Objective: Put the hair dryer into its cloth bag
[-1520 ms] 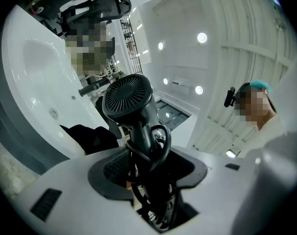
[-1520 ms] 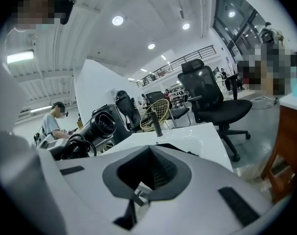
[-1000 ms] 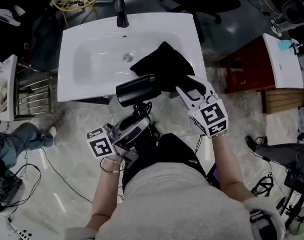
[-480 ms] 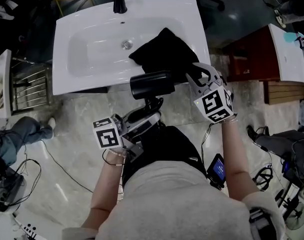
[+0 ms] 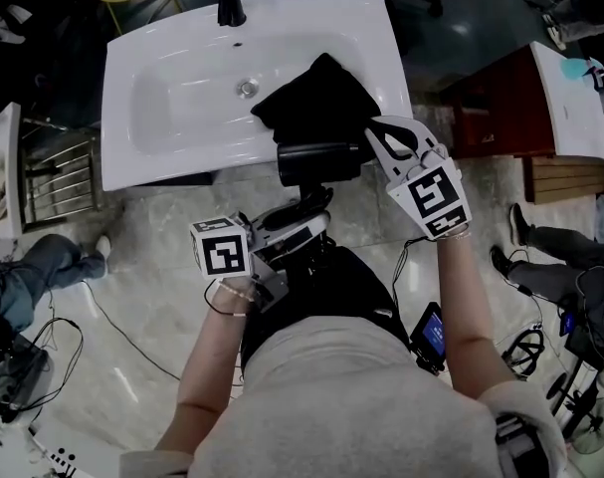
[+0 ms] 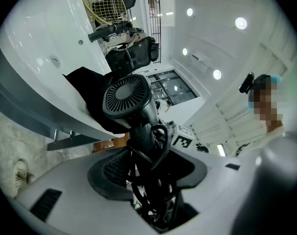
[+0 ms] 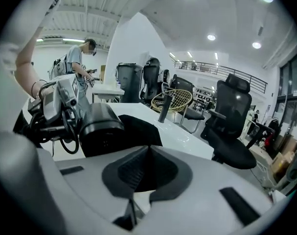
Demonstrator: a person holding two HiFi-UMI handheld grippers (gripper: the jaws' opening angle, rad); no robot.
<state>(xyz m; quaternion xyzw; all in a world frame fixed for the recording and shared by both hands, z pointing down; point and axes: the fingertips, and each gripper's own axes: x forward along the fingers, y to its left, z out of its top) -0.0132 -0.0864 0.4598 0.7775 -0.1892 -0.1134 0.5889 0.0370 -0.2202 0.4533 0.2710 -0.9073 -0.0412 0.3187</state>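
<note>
Head view shows the left tongs [image 5: 306,212] gripping the hair dryer [image 5: 321,162] by its handle, barrel lying crosswise just ahead, pointing at the closed right tongs [image 5: 378,131] at the near edge of the cloth bag [image 5: 311,108]

Light grey shirt [image 5: 351,406], thin wrist bracelet [image 5: 230,293]

A black cloth bag [image 5: 311,103] lies in the right part of a white ceramic washbasin [image 5: 162,147], reaching its front rim, with a black metal faucet [image 5: 227,3] at the far rim behind. Just before the bag, a black plastic hair dryer [image 5: 316,162] lies crosswise over the front edge, its handle between the left gripper's [image 5: 303,217] jaws. The right gripper [image 5: 376,132] sits at the bag's right edge, beside the dryer. A steel wire rack [image 5: 58,182] stands left of the basin, a brown wooden cabinet [image 5: 491,118] to its right.
</note>
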